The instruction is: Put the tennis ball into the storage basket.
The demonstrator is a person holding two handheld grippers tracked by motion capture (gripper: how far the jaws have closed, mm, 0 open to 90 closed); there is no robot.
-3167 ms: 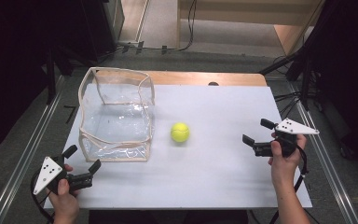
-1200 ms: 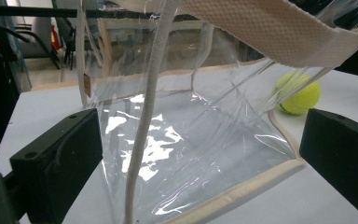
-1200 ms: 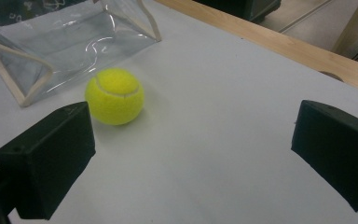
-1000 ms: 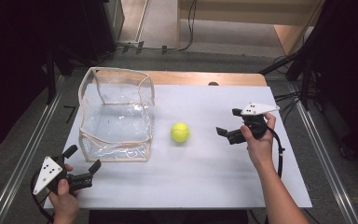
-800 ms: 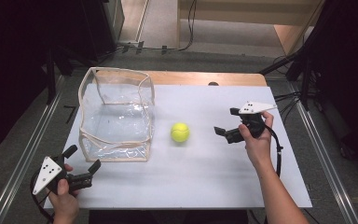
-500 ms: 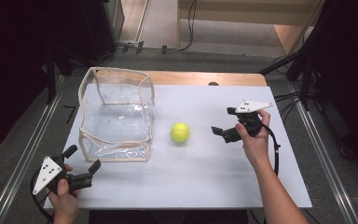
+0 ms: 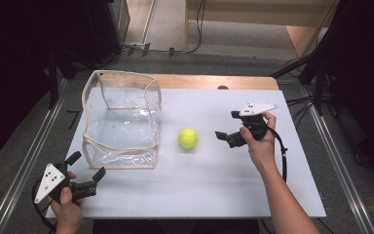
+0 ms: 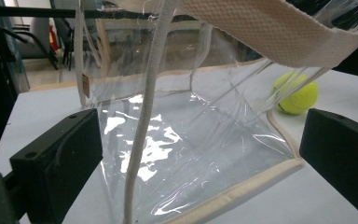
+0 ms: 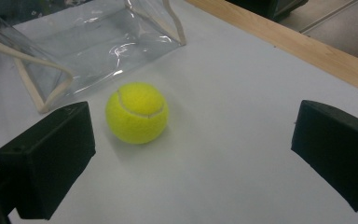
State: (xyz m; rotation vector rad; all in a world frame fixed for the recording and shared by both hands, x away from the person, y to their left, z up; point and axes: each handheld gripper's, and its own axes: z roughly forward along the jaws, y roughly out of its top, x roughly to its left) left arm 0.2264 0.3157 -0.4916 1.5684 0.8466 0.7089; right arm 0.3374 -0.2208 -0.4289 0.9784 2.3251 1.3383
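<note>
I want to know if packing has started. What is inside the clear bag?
Nothing: the clear bag stands open and its see-through walls show a bare, glossy bottom. The tennis ball lies outside, on the table beside it.

1. The ball (image 7: 188,138) lies on the table (image 7: 224,180) just ahead of the right gripper (image 7: 229,127), nearer its left jaw, touching neither.
2. The clear bag (image 7: 119,122) stands beyond the ball from that gripper, apart from it.
3. The left gripper (image 7: 84,169) sits at the table's near corner, its spread jaws facing the bag's near wall, close by.
</note>
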